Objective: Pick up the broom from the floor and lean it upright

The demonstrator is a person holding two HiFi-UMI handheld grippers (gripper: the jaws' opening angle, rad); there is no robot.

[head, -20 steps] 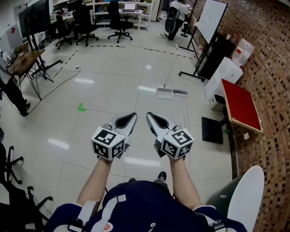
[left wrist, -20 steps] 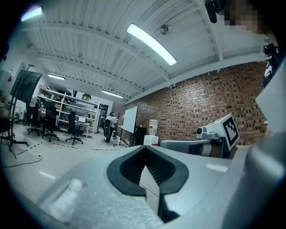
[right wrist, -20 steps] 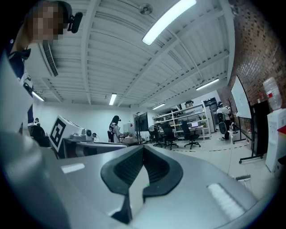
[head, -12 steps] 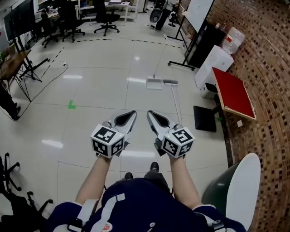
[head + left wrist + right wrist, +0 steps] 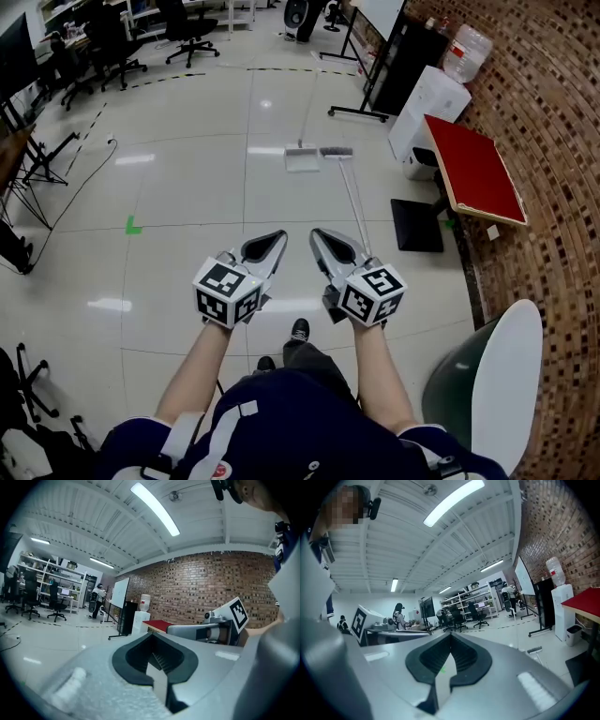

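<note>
Carrying left gripper (image 5: 270, 246) and right gripper (image 5: 326, 244) pinched together, empty. Judging broom (image 5: 336, 151) light and stiff; favouring its thin handle (image 5: 354, 202) mid-length.

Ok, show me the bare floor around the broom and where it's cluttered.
Bare white tile floor runs wide between the green tape mark and the long-handled grey broom lying flat. The narrow strip between broom and black flat panel is also free. Crowded: the brick wall side, with the red-topped board and white cabinet.

head cam steep down, left tongs (image 5: 278, 235), right tongs (image 5: 316, 232) cams level
</note>
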